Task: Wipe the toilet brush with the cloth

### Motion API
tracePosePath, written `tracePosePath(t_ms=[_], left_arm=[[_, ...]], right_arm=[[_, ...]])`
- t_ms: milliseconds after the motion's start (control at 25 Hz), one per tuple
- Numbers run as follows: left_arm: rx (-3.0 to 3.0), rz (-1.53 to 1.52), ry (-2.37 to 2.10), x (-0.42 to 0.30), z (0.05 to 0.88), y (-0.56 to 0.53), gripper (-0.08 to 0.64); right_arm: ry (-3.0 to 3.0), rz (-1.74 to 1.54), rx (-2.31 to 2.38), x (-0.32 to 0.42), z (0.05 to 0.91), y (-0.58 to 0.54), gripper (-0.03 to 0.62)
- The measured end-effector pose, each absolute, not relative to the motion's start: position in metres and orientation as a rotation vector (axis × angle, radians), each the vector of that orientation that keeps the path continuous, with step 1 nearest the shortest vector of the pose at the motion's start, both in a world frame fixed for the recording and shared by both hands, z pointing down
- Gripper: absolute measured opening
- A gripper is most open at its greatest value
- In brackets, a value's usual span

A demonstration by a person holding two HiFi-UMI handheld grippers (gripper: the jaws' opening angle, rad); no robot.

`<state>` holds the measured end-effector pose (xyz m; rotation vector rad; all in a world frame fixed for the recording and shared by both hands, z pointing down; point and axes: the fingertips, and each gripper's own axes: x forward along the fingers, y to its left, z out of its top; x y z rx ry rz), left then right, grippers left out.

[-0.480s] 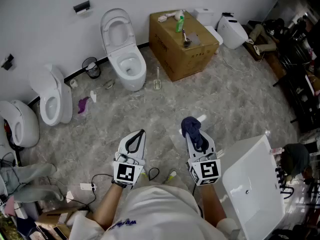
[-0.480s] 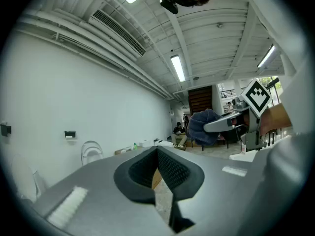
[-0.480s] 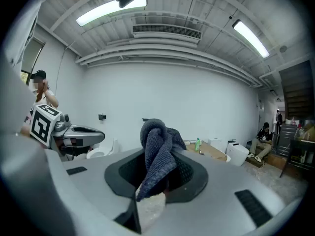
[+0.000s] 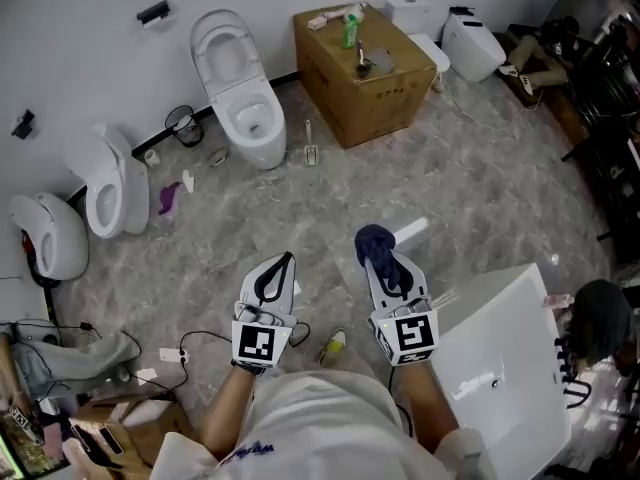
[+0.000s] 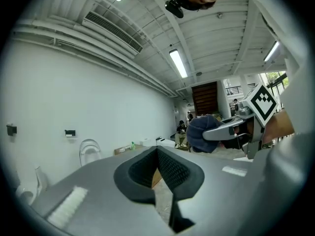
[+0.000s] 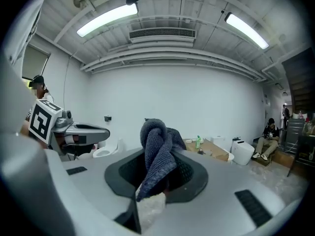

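My right gripper (image 4: 377, 255) is shut on a dark blue cloth (image 4: 375, 240), which bunches up out of its jaws; in the right gripper view the cloth (image 6: 158, 144) fills the gap of that gripper (image 6: 160, 163). My left gripper (image 4: 287, 260) hangs beside it with the jaws together and nothing in them, as the left gripper view (image 5: 157, 152) also shows. Both are held over the marbled floor, close to my body. A slim white item that may be the toilet brush (image 4: 310, 149) stands on the floor right of the toilet (image 4: 245, 103), far from both grippers.
A cardboard box (image 4: 365, 78) with a green bottle (image 4: 350, 30) stands by the far wall. More toilets (image 4: 112, 183) line the left side. A white basin (image 4: 500, 363) lies at my right. Cables (image 4: 190, 353) and clutter lie at lower left.
The head view has shifted, so the toilets and the box sit a little higher and further left. Both grippers keep their places and their grip.
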<state>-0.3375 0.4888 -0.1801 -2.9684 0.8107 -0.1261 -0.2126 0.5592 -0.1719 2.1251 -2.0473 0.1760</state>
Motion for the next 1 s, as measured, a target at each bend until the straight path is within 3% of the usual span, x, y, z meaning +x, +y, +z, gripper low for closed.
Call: tracePosePath(t_ms=[520,1000], left_arm=[[-2.923,-0.269,0.830,-0.301,-0.166,0.526,0.002],[-2.945,-0.274,0.876,-0.255,-0.134,0.476,0.002]], right_arm=[[-2.149,0.232,2.055,-0.183,-0.158,0.601,0.101],[-2.125,0.337,1.978,-0.145,-0.116,0.568,0.104]])
